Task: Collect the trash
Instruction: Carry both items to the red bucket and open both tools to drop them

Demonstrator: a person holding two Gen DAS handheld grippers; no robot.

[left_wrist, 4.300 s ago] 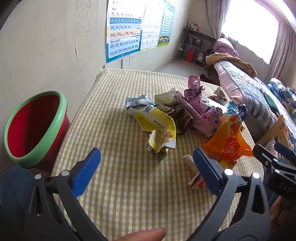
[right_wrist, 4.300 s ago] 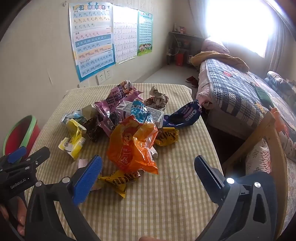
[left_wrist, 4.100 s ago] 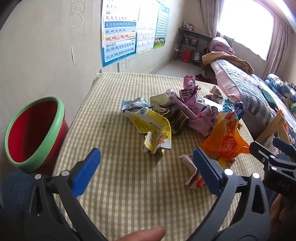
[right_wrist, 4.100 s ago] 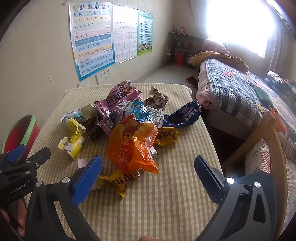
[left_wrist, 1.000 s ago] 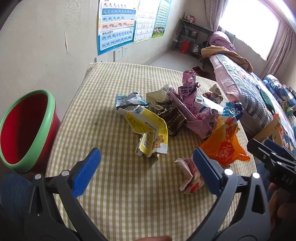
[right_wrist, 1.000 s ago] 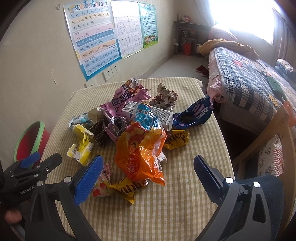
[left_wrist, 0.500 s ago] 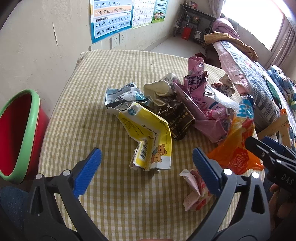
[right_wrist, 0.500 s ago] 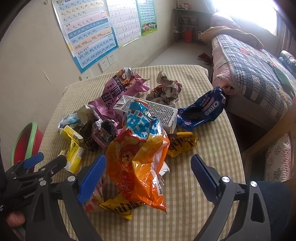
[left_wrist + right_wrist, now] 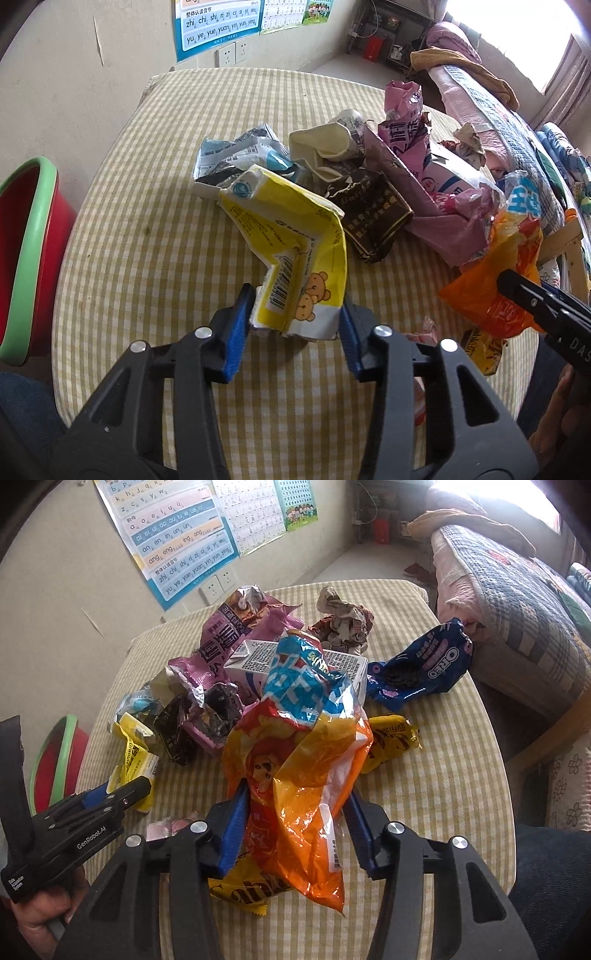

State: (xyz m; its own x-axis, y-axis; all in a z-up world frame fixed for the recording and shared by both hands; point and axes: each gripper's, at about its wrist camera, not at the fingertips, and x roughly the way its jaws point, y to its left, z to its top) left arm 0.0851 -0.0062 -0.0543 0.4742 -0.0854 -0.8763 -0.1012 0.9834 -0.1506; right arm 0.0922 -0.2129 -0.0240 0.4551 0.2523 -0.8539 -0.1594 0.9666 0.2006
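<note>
We see a yellow carton (image 9: pixel 291 258) printed with brown bears, an orange-and-blue snack bag (image 9: pixel 303 753), a navy Oreo wrapper (image 9: pixel 424 668), and a purplish-pink bag (image 9: pixel 229 635). The tablecloth (image 9: pixel 147 229) is olive-and-cream gingham; the bin (image 9: pixel 22 258) red, rimmed green. Gripper pads (image 9: pixel 236 332) look blue.

"OREO" on blue wrapper (image 9: pixel 424 668), "GenRobot.AI" on left gripper (image 9: pixel 110 794)

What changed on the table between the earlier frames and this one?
Both grippers came down toward the pile and are closing: the left gripper around the yellow bear carton, the right gripper around the orange snack bag. Earlier both stood wide open and held nothing. The rest of the trash and the red bin stayed put.
</note>
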